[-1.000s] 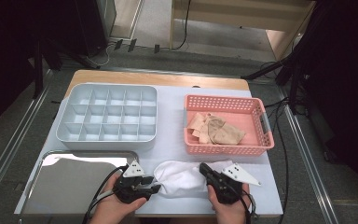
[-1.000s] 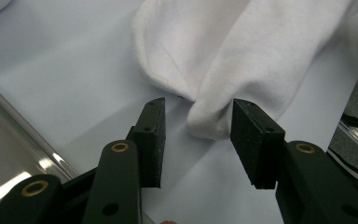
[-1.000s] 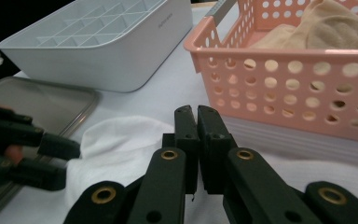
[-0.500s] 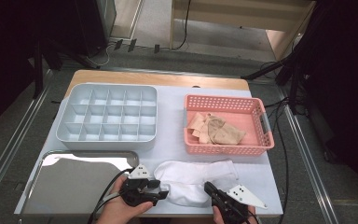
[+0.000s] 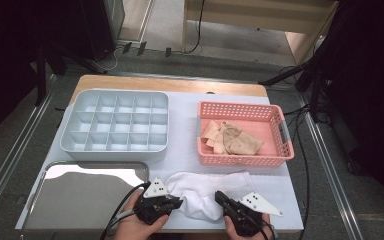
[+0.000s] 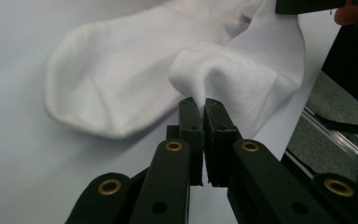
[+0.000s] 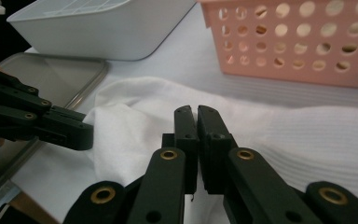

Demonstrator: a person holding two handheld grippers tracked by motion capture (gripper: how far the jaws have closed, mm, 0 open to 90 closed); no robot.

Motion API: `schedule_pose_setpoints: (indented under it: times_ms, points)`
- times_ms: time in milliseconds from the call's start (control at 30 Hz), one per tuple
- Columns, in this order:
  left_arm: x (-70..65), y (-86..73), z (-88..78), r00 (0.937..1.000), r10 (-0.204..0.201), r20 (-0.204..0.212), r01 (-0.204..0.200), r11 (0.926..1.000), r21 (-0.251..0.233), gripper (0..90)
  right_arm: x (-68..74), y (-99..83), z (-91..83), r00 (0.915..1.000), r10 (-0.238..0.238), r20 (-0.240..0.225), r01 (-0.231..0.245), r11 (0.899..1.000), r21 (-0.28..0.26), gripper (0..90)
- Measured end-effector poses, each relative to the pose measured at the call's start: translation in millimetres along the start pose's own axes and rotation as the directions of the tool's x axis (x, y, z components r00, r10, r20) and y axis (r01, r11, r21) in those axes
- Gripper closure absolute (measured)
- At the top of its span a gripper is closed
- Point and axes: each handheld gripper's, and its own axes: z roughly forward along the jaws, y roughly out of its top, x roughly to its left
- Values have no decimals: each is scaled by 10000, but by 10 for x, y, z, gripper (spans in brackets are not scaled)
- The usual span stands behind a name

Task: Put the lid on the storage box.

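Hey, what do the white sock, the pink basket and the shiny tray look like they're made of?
White sock: soft knitted fabric, probably cotton blend; fine ribbing, limp folds. Pink basket: moulded plastic, matte, with rows of punched holes. Shiny tray: likely stainless steel, polished; it mirrors the light.

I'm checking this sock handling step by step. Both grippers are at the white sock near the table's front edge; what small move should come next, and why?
Probably lift the left gripper slightly, folding the sock over. Its jaws have just been closing and now pinch a raised fold of the white sock. The right gripper is shut on the sock's other part, so one end looks anchored.
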Motion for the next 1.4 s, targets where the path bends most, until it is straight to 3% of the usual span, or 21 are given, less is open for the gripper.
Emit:
schedule_pose_setpoints:
  times_ms: [133,200,233,267,333,367,433,500,533,600,733,800,900,1133,1333,1367,1400]
  points:
    - [66,204,-35,9987,114,-506,-139,9987,-486,889,-80,219,66,9998,152,107,-151,9999,-48,877]
    - [135,307,-29,9943,109,-1063,-195,9966,-806,888,-133,357,124,9994,295,184,-293,9995,-123,880]
    - [135,307,-29,9943,109,-1063,-195,9966,-806,887,-148,414,147,9989,385,274,-379,9990,-217,882]
    - [176,339,-24,9896,106,-1432,-247,9950,-965,887,-148,414,147,9989,385,274,-379,9990,-217,882]
    - [260,353,-9,9816,-15,-1911,-202,9935,-1118,880,-138,485,195,9974,-48,724,107,9966,-811,882]
    - [325,310,12,9785,-52,-2063,-130,9961,-871,851,-117,458,242,9943,-321,1014,436,9925,-1140,882]
    - [345,262,6,9787,-129,-2048,-39,9967,-815,827,-102,415,271,9943,-335,1011,448,9927,-1119,882]
    - [367,147,-46,9822,-292,-1855,141,9965,-820,790,-16,204,317,9965,-450,705,504,9957,-776,882]
    - [367,147,-46,9822,-292,-1855,141,9965,-820,769,-16,204,317,9965,-450,705,504,9957,-776,882]
    - [365,53,-96,9864,-487,-1568,335,9946,-977,728,86,-26,286,9988,-400,294,409,9987,-299,879]
    - [353,-22,-148,9901,-856,-1111,706,9886,-1329,674,142,-164,210,9993,-369,38,368,9992,124,877]
    - [319,-40,-145,9915,-731,-1075,597,9906,-1229,645,171,-243,150,9985,-555,-6,555,9977,388,874]
    - [306,-34,-132,9919,-795,-993,666,9896,-1272,626,174,-299,104,9993,-386,-21,386,9976,581,868]
    - [267,85,-30,9925,-931,-795,822,9880,-1309,488,108,-372,10,9991,154,386,-197,9935,1119,837]
    - [206,211,194,9925,-869,-859,814,9945,-659,455,68,-393,-28,9985,272,465,-332,9906,1329,846]
    - [171,237,267,9908,-764,-1113,726,9966,-382,457,60,-397,-33,9975,284,647,-381,9874,1534,874]
    - [171,237,267,9908,-764,-1113,726,9966,-382,481,60,-397,-33,9975,284,647,-381,9874,1534,874]
